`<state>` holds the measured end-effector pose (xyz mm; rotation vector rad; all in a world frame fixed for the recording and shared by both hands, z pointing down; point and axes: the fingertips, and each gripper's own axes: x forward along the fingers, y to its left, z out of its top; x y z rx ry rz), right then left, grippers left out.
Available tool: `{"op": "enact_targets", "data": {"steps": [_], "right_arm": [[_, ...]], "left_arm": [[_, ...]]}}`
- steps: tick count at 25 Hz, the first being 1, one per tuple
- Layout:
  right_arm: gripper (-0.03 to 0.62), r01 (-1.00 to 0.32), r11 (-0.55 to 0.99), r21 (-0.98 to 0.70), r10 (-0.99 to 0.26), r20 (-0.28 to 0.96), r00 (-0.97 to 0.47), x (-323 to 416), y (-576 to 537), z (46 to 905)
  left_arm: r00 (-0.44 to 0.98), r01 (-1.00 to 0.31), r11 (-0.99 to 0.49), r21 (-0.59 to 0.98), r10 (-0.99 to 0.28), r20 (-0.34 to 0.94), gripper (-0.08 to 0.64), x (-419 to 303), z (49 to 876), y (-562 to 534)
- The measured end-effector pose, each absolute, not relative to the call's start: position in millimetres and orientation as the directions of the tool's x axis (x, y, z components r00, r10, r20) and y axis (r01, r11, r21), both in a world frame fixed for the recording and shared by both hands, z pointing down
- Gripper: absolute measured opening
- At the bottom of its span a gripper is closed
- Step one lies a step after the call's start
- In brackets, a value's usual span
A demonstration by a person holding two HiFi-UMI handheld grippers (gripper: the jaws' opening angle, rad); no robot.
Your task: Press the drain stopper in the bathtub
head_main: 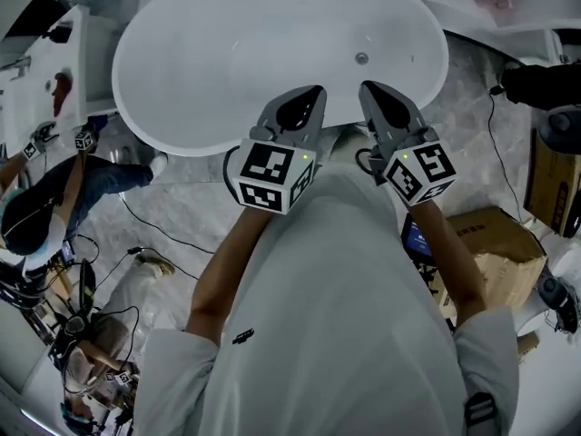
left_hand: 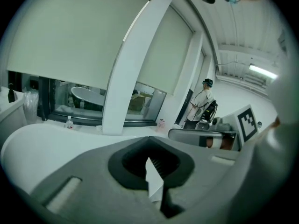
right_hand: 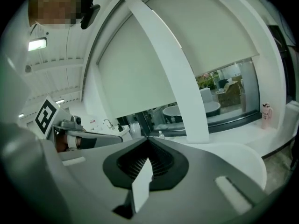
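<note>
Two grippers are held side by side in front of the person's chest, both above the near rim of the tub [head_main: 136,98]; the left gripper [head_main: 312,94] has its jaws brought together at the tips, with only a thin sliver of light between the ribbed pads and nothing held; the right gripper [head_main: 372,91] is in the same condition, jaws closed and empty. Own-view check: left gripper [left_hand: 150,142] tips meet, cavity behind them vacant; right gripper [right_hand: 148,139] tips meet, cavity vacant. The stopper [head_main: 361,58] sits on the tub floor toward the right end, beyond the right gripper's tip and well apart from both tools; neither touches it. Both gripper views look out level across the tub toward a pillar [left_hand: 131,73], a blind [left_hand: 70,36] and a window strip below it. A small bottle [left_hand: 69,122] stands on the sill; a pink bottle [right_hand: 266,115] stands at the sill's other end. Another person [left_hand: 202,102] stands at the far right of the left gripper view. A box [head_main: 495,243] sits on the floor to the right; cables [head_main: 150,230] trail across the floor to the left.
</note>
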<state>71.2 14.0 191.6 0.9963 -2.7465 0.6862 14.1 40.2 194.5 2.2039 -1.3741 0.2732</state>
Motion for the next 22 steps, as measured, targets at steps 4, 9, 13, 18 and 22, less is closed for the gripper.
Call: {"op": "enact_targets", "data": {"steps": [4, 9, 13, 18, 22], "right_arm": [[0.003, -0.662, 0.637, -0.395, -0.601, 0.285, -0.747, 54, 50, 174], [0.003, -0.723, 0.645, -0.249, -0.685, 0.233, -0.691, 43, 79, 142], [0.003, -0.705, 0.692, -0.154, -0.686, 0.163, -0.709, 44, 97, 121], [0.0, -0.708, 0.695, -0.128, -0.691, 0.155, -0.706, 56, 107, 116], [0.0, -0.701, 0.704, -0.117, -0.684, 0.156, -0.713, 64, 105, 113]], "left_arm": [[0.462, -0.877, -0.337, 0.344, -0.788, 0.407, -0.002, 5, 175, 57], [0.456, -0.875, -0.32, 0.362, -0.795, 0.399, -0.002, 4, 164, 82], [0.464, -0.875, -0.342, 0.342, -0.791, 0.397, -0.002, 25, 160, 103], [0.465, -0.872, -0.337, 0.354, -0.795, 0.389, -0.002, 35, 161, 103], [0.48, -0.865, -0.355, 0.355, -0.791, 0.379, -0.002, 44, 160, 99]]}}
